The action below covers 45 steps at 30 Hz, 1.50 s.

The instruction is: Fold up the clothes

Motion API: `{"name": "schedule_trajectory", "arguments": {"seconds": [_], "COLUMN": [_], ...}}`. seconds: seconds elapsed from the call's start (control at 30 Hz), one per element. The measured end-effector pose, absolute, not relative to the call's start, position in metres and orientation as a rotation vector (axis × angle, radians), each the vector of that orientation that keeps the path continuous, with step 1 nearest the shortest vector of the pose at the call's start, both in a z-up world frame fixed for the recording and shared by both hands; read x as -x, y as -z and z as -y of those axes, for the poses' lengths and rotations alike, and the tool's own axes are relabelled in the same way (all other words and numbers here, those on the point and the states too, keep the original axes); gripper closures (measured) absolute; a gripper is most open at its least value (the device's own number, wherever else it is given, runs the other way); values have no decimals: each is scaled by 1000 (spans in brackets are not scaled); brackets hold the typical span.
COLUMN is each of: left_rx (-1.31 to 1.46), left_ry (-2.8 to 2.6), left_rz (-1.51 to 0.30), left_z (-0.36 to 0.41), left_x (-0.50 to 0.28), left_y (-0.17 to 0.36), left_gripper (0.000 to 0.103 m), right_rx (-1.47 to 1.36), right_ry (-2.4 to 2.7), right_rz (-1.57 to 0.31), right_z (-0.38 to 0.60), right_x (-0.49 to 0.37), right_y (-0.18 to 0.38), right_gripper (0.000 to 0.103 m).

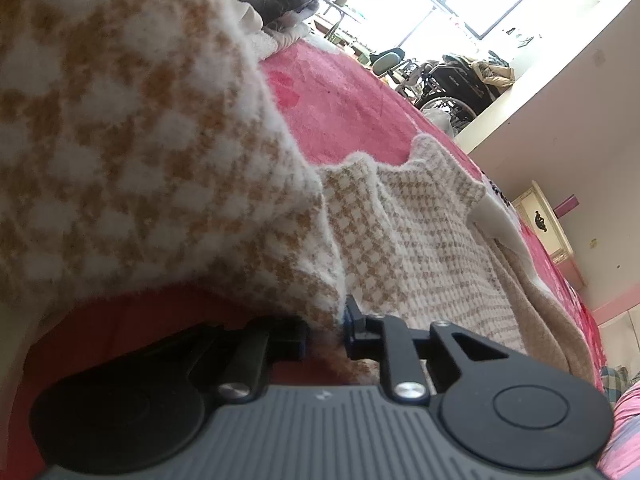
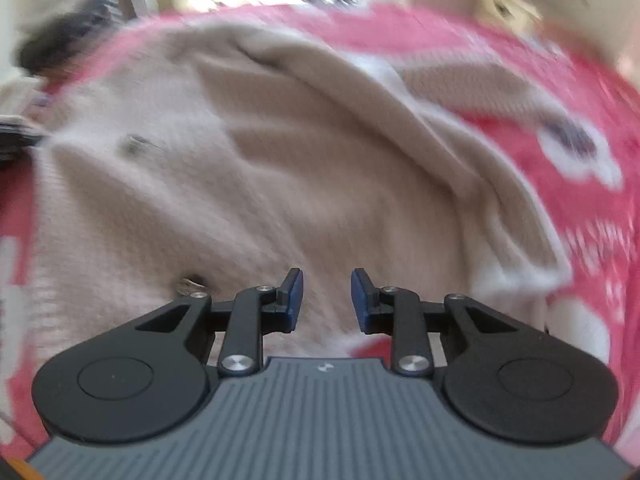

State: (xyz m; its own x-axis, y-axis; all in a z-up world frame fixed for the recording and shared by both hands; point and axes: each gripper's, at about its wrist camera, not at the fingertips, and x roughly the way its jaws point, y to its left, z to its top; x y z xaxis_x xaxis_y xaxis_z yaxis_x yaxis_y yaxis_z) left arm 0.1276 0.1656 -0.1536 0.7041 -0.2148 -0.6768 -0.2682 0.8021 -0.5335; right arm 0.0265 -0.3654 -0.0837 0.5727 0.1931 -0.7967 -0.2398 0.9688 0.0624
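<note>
The fuzzy cream-and-tan houndstooth knit sweater (image 1: 420,240) lies spread on the pink fleece blanket (image 1: 340,112). The left gripper (image 1: 326,332) pinches a lifted fold at the sweater's near left edge. The right gripper (image 2: 326,300) hangs just above the garment's near edge, jaws parted and empty.

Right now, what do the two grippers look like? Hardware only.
Both match. The right gripper has black linkage arms with silver pivot screws, round black side housings, blue pads on black fingers, and a grey ribbed body bearing a small white mark. The left gripper shows the same parts, its blue pads mostly hidden by fabric. No cables, hands or sleeves are visible.
</note>
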Motion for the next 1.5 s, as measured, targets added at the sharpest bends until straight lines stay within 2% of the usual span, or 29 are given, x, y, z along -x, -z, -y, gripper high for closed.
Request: {"name": "schedule_trajectory", "arguments": {"seconds": [0.13, 0.2, 0.23, 0.37, 0.43, 0.47, 0.53, 0.57, 0.6, 0.67, 0.83, 1.07, 1.13, 1.17, 1.23, 1.27, 1.3, 1.4, 1.5], "left_rx": [676, 693, 696, 705, 708, 709, 698, 690, 685, 705, 738, 608, 586, 573, 569, 565, 557, 507, 421], "left_ry": [-50, -60, -64, -79, -87, -92, -106, -115, -122, -122, -117, -105, -97, -90, -71, -52, -33, 42, 132], "left_rz": [-823, -834, -837, -843, -840, -838, -828, -822, -815, -795, -786, -779, -784, -796, -839, -862, -887, -938, -939], "left_z": [-163, -163, -162, -162, -161, -160, -158, -157, -157, -159, -168, -160, -160, -159, -160, -160, -161, -155, -137], "left_x": [-127, -125, -125, -121, -120, -120, -122, -122, -122, -121, -119, -116, -117, -116, -113, -110, -108, -90, -66], "left_y": [154, 153, 152, 151, 151, 152, 151, 151, 150, 145, 143, 150, 149, 148, 145, 142, 140, 127, 111], "left_gripper": [76, 72, 72, 67, 67, 67, 68, 74, 81, 87, 90, 89, 88, 82, 78, 73, 68, 65, 65], "right_rx": [92, 158, 199, 374, 456, 502, 624, 648, 653, 631, 637, 679, 636, 616, 544, 503, 461, 316, 177], "right_ry": [-618, -791, -851, -961, -939, -925, -875, -863, -838, -818, -1049, -1093, -1083, -1084, -1079, -1088, -1096, -1131, -1101], "right_rz": [-944, -979, -986, -1019, -1010, -1001, -949, -930, -927, -953, -1020, -1160, -1180, -1187, -1218, -1242, -1265, -1312, -1240], "right_z": [308, 274, 260, 225, 215, 211, 203, 202, 201, 199, 202, 203, 204, 206, 213, 218, 222, 241, 268], "right_x": [-4, 13, 23, 60, 74, 81, 90, 93, 91, 83, 92, 96, 91, 89, 85, 84, 82, 71, 43], "right_y": [72, 77, 81, 105, 119, 126, 141, 142, 140, 126, 75, 135, 138, 137, 133, 129, 125, 106, 79], "right_gripper": [69, 60, 59, 49, 48, 49, 59, 73, 97, 98, 98, 97, 95, 93, 82, 70, 65, 64, 64]}}
